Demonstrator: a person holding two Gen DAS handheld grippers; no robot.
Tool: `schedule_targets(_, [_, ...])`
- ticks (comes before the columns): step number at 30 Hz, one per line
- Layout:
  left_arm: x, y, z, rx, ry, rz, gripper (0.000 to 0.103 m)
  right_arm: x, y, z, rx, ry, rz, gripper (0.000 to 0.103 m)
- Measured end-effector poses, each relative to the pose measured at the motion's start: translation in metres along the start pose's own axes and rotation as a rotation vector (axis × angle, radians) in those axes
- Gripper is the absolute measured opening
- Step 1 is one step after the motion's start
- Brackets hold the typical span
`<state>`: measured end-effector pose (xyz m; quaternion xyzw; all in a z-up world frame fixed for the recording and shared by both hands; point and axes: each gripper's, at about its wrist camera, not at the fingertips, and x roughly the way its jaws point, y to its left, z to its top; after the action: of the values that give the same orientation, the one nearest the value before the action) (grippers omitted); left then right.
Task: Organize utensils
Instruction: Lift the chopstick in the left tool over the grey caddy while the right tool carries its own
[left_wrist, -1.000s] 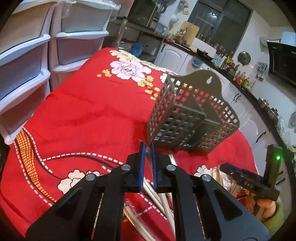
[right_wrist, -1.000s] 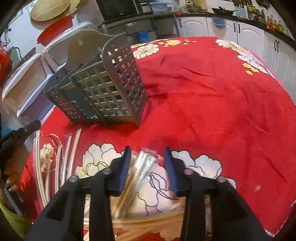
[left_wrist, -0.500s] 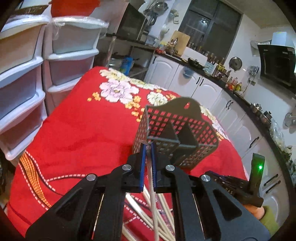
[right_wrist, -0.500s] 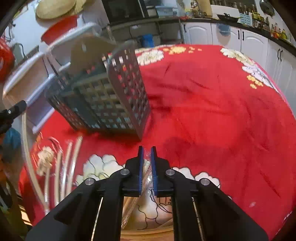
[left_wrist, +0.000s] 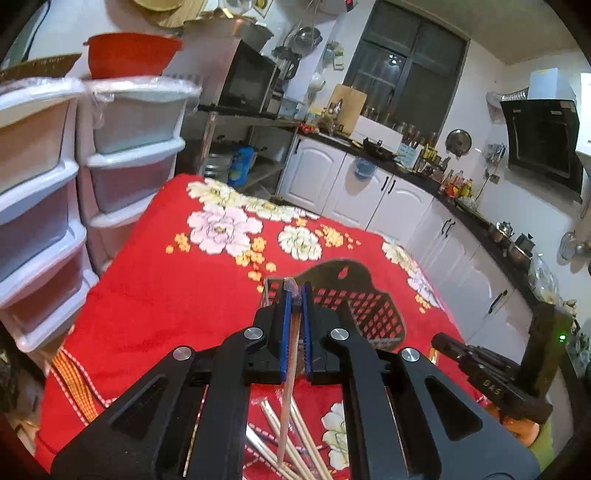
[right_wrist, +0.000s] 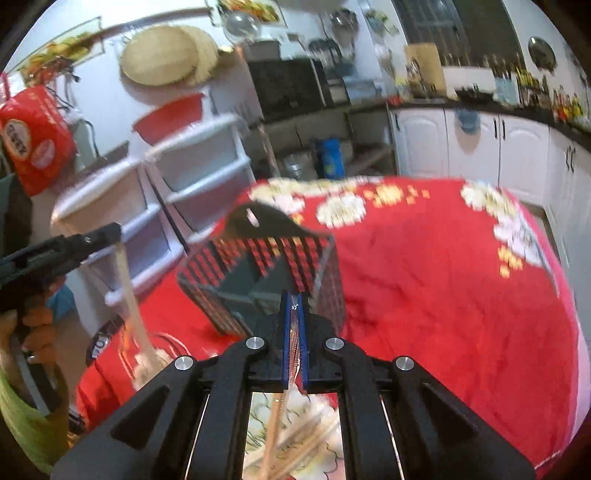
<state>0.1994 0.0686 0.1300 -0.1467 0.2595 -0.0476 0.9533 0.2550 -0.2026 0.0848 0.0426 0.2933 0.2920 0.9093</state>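
My left gripper is shut on a pale wrapped chopstick that hangs down from its jaws over the table. A grey perforated utensil caddy stands just beyond it on the red flowered cloth. More chopsticks lie on the cloth below. My right gripper is shut on a clear-wrapped chopstick pair, lifted above the loose pile, with the caddy straight ahead. The right wrist view, which is blurred, shows the left gripper at the left with its chopstick dangling.
White plastic drawer towers stand off the table's left side, with a red bowl on top. White kitchen cabinets run behind and to the right. A person's hand and green sleeve are at the left edge.
The right gripper's jaws closed on the wrapped chopsticks and lifted them. Both grippers rose, and the left one's chopstick came off the cloth. The caddy now sits lower in both views.
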Motion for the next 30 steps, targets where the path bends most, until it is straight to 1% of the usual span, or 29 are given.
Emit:
schedule_targets(9, [-0.017, -0.015, 0.035, 0.029, -0.069, -0.012, 0.001, -0.033, 0.026, 0.048, -0.076, -0.142, 0.020, 0.004])
schedule_targets(11, [-0.020, -0.019, 0.043, 0.033, -0.086, -0.015, 0.001, -0.036, 0.027, 0.056, -0.068, -0.166, 0.021, 0.004])
schedule_targets(16, [-0.026, -0.031, 0.067, 0.058, -0.131, -0.019, 0.001, -0.049, 0.030, 0.088, -0.055, -0.237, 0.041, 0.004])
schedule_targets(23, [-0.033, -0.044, 0.092, 0.081, -0.205, -0.009, 0.001, -0.053, 0.039, 0.122, -0.056, -0.293, 0.094, 0.004])
schedule_targets(28, [-0.026, -0.051, 0.101, 0.101, -0.242, 0.008, 0.001, -0.045, 0.043, 0.136, -0.063, -0.315, 0.092, 0.004])
schedule_targets(30, [-0.022, -0.053, 0.100, 0.119, -0.251, 0.032, 0.001, -0.040, 0.043, 0.137, -0.057, -0.320, 0.089, 0.004])
